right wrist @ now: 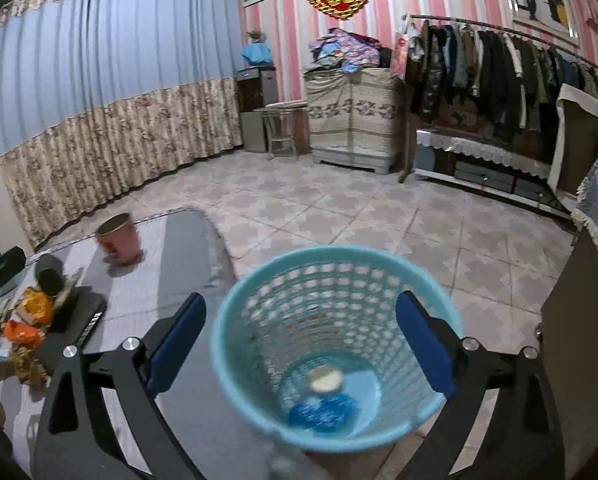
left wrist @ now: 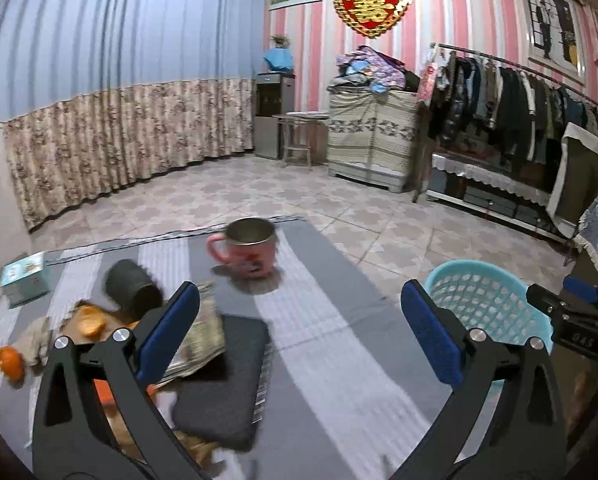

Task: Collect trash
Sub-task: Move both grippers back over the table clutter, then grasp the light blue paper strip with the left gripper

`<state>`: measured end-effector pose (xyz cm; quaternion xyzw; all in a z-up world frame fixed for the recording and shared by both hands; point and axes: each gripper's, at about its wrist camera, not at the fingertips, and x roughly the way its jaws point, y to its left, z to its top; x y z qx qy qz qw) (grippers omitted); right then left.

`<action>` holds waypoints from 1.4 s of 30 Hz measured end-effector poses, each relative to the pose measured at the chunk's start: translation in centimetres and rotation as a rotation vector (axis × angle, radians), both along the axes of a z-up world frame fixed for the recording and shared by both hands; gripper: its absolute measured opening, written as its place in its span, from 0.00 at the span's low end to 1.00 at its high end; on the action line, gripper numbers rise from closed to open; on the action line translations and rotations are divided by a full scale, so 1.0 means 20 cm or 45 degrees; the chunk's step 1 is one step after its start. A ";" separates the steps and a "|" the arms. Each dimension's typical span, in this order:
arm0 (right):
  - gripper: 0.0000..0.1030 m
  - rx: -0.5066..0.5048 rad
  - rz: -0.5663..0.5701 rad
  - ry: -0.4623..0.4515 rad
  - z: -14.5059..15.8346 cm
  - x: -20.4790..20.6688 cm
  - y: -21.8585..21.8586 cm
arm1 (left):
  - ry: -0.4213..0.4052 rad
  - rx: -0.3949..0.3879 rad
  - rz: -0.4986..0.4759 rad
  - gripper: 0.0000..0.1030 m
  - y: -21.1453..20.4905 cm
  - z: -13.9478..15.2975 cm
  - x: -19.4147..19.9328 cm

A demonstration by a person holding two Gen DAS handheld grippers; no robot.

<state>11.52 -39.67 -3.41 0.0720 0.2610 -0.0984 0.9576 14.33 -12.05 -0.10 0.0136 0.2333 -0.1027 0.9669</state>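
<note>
My left gripper is open and empty above a table with a grey striped cloth. Orange peels, a crumpled tissue and a crumpled patterned wrapper lie at its left. My right gripper is open and empty above a light blue mesh basket beside the table's right edge. A pale scrap and a blue crumpled piece lie in the basket. The basket also shows in the left wrist view, with the right gripper over it.
A pink mug stands at the table's far side. A dark cylinder, a dark flat pad and a teal box lie on the table. A clothes rack and cabinet stand by the far wall.
</note>
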 end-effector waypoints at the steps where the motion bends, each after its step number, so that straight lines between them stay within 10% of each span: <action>1: 0.91 -0.008 0.016 0.003 0.00 0.00 0.04 | -0.001 0.000 0.016 0.95 0.04 0.00 -0.02; 26: 0.91 -0.136 0.240 -0.010 -0.03 -0.13 0.73 | 0.027 0.023 0.289 0.95 0.79 -0.04 -0.33; 42: 0.92 -0.188 0.285 0.074 -0.08 -0.16 0.98 | 0.208 0.026 0.302 0.94 1.08 -0.36 -0.36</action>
